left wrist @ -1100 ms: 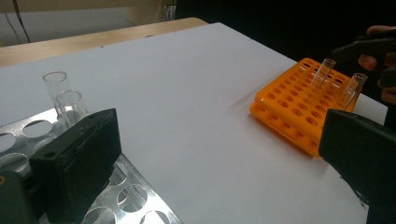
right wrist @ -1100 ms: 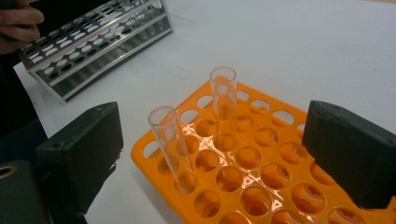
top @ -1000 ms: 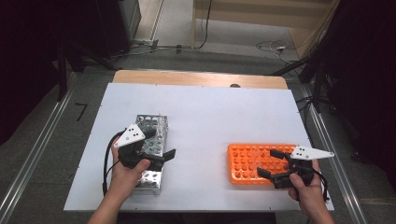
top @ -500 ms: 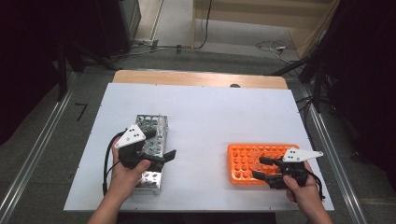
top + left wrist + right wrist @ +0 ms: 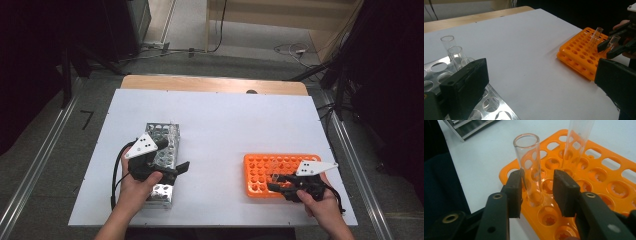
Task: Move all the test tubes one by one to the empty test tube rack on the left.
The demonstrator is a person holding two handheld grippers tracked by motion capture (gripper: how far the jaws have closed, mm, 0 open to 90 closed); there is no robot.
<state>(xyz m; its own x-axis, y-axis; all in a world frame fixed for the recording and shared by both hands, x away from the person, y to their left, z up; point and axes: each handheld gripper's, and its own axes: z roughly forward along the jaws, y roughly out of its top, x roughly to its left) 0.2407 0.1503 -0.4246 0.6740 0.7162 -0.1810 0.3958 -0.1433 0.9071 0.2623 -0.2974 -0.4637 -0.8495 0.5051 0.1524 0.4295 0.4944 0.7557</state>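
Observation:
An orange tube rack (image 5: pixel 260 167) lies at the near right of the white table. My right gripper (image 5: pixel 272 182) hovers over its near left part. In the right gripper view the jaws stand on either side of a clear glass tube (image 5: pixel 527 152) that is upright in a rack hole (image 5: pixel 599 177), with a gap at the right jaw. A second glass tube (image 5: pixel 577 142) stands just behind it. My left gripper (image 5: pixel 174 156) rests open over a metal rack (image 5: pixel 162 132), nothing between its jaws. Glass tubes (image 5: pixel 449 43) stand in that metal rack (image 5: pixel 491 105).
The white table top (image 5: pixel 225 125) stretches bare between the two racks and toward the far wooden edge (image 5: pixel 210 84). Cables and dark equipment lie on the floor beyond the table. From the left gripper view, the orange rack (image 5: pixel 584 55) and the other gripper (image 5: pixel 616 46) appear far right.
My right gripper has moved left over the orange rack with the tube, which now stands in a hole. The left hand and gripper have stayed put.

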